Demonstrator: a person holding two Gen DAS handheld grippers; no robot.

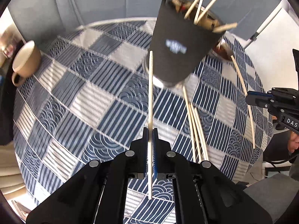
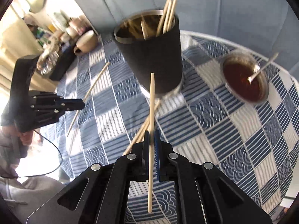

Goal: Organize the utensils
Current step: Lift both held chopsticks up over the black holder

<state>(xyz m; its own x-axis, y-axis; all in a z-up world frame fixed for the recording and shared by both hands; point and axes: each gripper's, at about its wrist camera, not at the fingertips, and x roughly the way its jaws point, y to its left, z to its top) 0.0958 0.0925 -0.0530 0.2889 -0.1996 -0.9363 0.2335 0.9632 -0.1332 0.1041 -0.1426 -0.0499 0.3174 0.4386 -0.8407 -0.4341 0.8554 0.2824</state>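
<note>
Chopsticks: each pair of tongs, left (image 1: 150, 136) and right (image 2: 151, 137), grips one chopstick near the black cup (image 2: 149, 56) above the tabletop (image 1: 84, 102).

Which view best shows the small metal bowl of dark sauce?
The right wrist view: the small metal bowl of dark sauce shows whole, a utensil resting inside. In the left wrist view it is mostly hidden behind the black cup.

The left hand-held gripper (image 1: 150, 140) points steeply down over the desk, its jaws closed tight on a thin wooden stick that runs straight between its pads. The right hand-held gripper (image 2: 151, 140) is tilted down likewise, jaws pinched on a stick of its own. A hand (image 2: 28, 136) grips the left tool's handle from behind; both tools hang clear of the desk.
</note>
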